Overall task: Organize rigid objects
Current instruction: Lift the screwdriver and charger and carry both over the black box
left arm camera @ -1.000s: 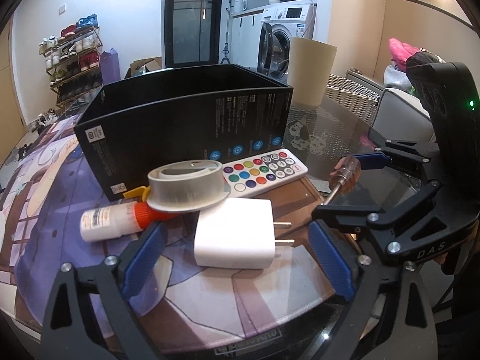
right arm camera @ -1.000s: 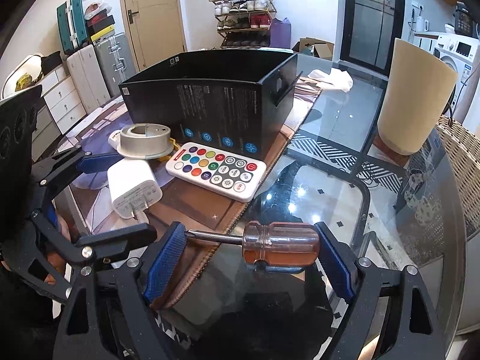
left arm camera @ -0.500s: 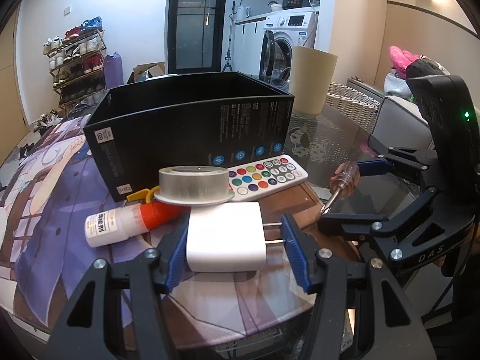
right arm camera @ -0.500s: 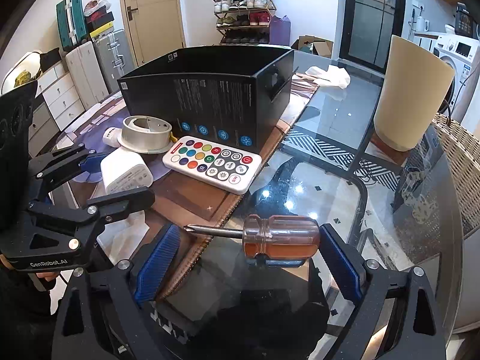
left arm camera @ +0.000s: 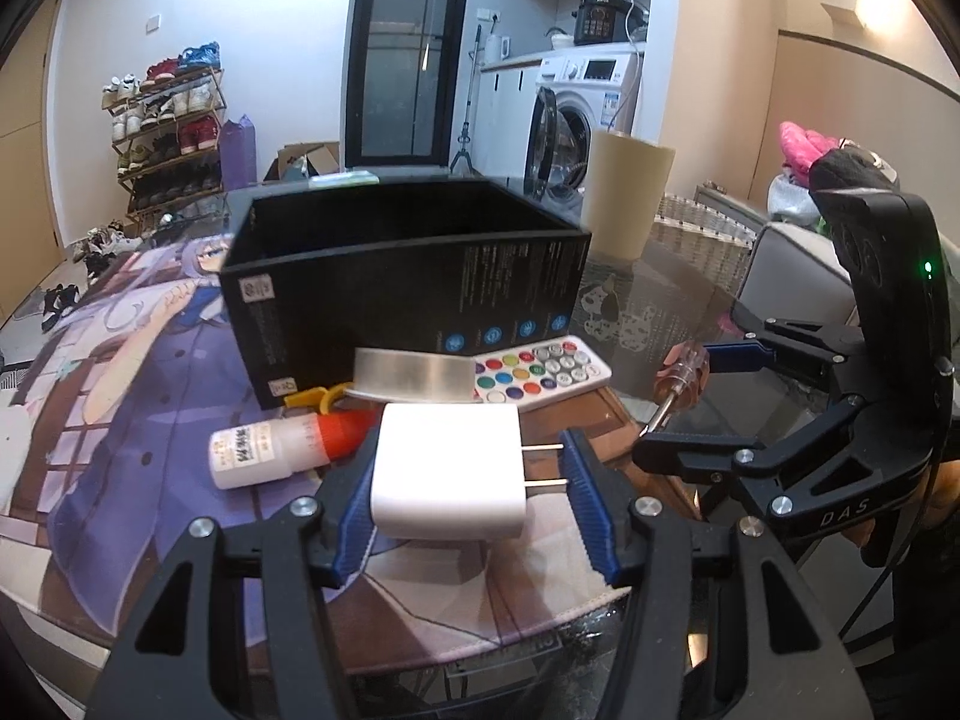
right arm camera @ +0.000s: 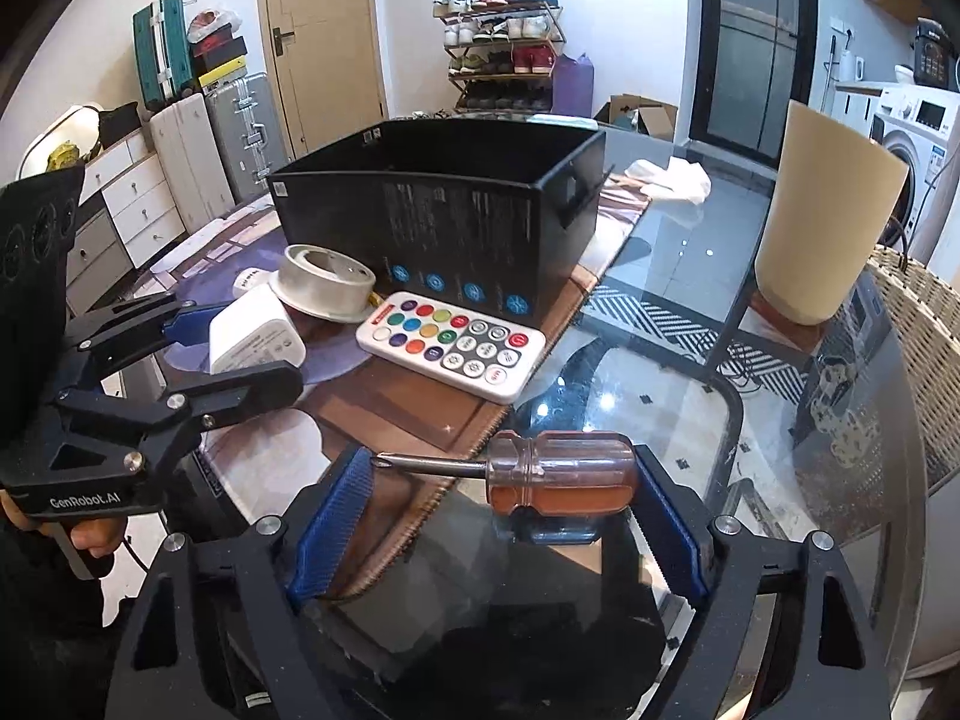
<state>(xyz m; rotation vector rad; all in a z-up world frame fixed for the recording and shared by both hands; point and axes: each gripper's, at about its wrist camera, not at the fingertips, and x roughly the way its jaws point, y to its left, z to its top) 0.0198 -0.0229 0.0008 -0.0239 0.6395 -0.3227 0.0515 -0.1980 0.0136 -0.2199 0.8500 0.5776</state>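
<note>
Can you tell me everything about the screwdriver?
The screwdriver has a see-through orange plastic handle and a thin shiny metal shaft with a pointed tip. It lies flat on its side on the glass table, tip over the edge of the mat, pointing toward the left gripper. It sits lengthwise between the blue pads of the right gripper, which is closing; one pad is at the handle's end, the other at the tip.
</note>
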